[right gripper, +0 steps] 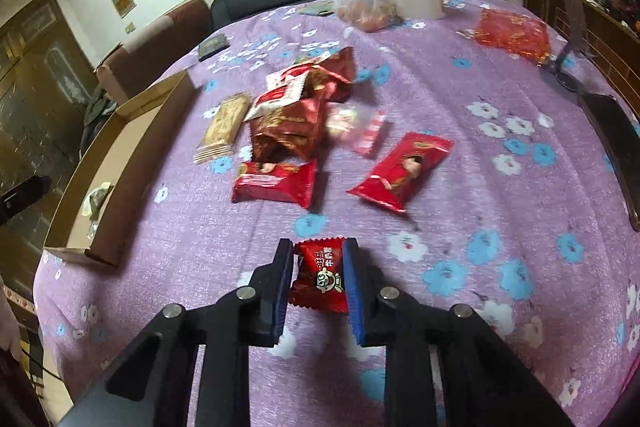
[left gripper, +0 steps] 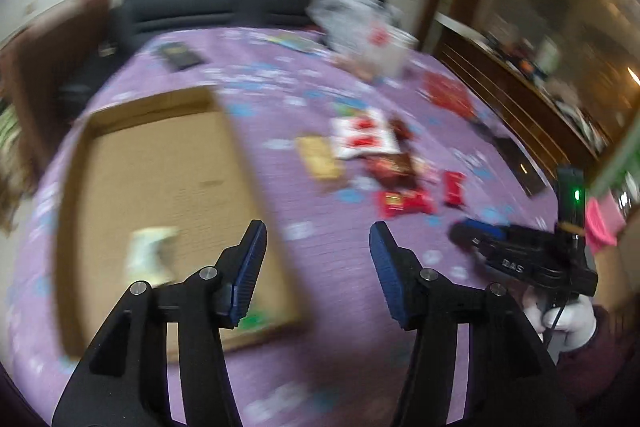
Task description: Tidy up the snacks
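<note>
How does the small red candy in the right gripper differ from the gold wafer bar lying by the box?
The small red candy is short and squarish; the gold wafer bar is long and narrow. The candy sits clamped between the right gripper pads, while the bar lies free on the purple tablecloth, close to the cardboard box. Both are sealed wrappers.

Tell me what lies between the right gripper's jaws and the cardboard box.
In the right wrist view, only bare purple flowered tablecloth lies between the right gripper, its jaws shut on a small red candy packet, and the cardboard box at left.
</note>
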